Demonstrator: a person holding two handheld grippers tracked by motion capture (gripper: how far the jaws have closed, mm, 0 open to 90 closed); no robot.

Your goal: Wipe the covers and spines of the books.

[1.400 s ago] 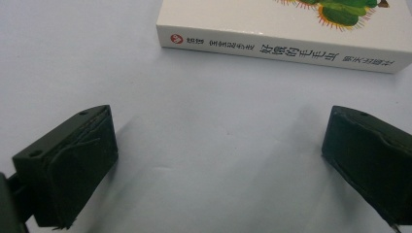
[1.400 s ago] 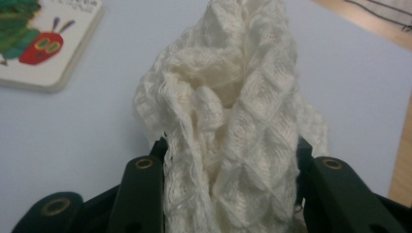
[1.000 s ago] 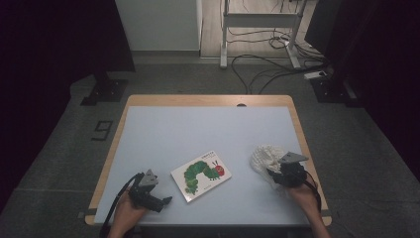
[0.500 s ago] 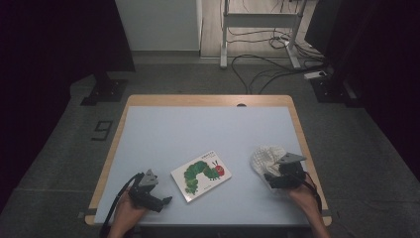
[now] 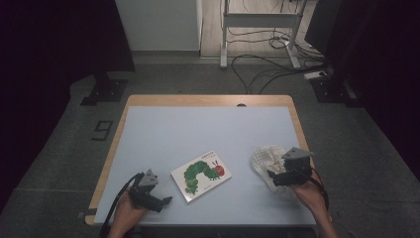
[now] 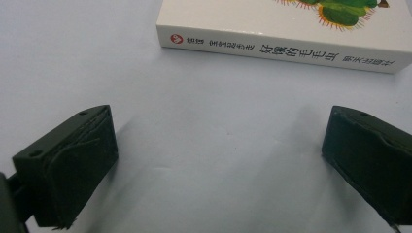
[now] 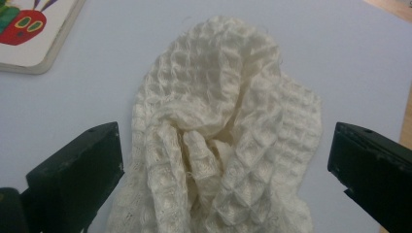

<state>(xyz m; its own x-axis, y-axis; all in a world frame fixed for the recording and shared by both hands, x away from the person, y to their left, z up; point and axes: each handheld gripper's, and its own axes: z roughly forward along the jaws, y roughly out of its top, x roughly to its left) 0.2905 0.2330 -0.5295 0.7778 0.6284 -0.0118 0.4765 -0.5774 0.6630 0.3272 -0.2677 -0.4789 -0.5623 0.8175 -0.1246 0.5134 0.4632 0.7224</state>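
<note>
Right hand-held gripper (image 5: 271,177), lower right of the high view: jaws wide apart, just opened, poised over the cloth (image 7: 218,141) without pressing it; cloth lying crumpled on the worktop (image 5: 208,129) between them. Left hand-held gripper (image 5: 166,201), lower left: jaws likewise apart, nothing between, aimed at the spine of the book (image 6: 291,43) just ahead.

Likely faults: a loose fold snagging on a rising pad and dragging the cloth; the cloth, near the right edge of the worktop, nudged over that edge by any sideways sweep; the book pushed askew rather than gripped, lying flat with little for the pads to catch.

Open room: the whole upper half of the worktop bare; ample clearance between book and cloth; least margin at lower right, beside the wooden rim (image 7: 408,121).
</note>
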